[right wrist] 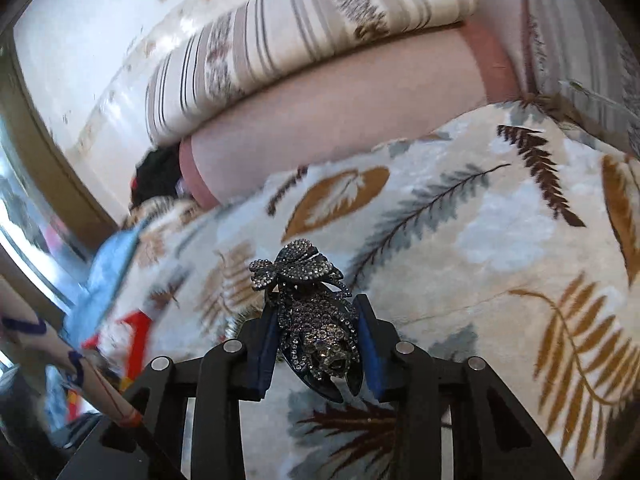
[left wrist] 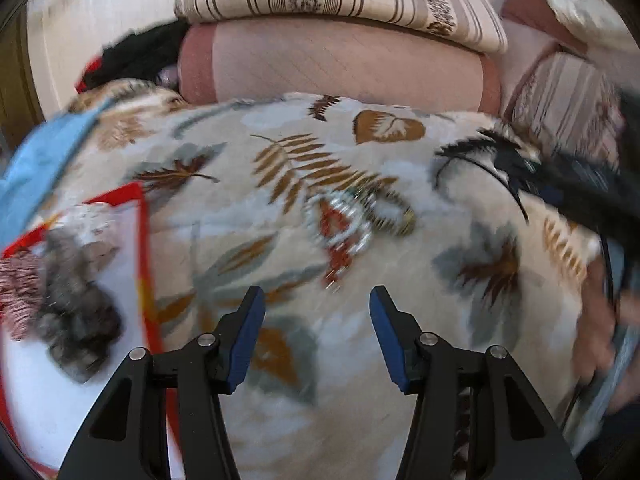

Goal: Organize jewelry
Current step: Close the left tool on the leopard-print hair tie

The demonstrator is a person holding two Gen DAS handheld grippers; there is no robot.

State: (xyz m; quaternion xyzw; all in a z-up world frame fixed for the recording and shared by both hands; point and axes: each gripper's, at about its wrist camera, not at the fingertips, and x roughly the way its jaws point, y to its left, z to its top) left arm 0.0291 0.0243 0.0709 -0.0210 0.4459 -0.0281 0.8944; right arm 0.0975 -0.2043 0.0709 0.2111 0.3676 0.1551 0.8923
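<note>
My right tool is clamping a dark rhinestone-studded hair clip above the leaf-patterned blanket; my left tool, jaws apart, is hovering near tangled beaded bracelets mid-blanket.

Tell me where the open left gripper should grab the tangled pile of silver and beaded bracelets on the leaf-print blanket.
Take the pile of silver and beaded bracelets at its near silver loop, coming straight down from above. It lies flat on the soft leaf-print blanket, so a side approach would likely snag fabric. The left gripper is open just short of it. Motion blur hides finer detail.
</note>
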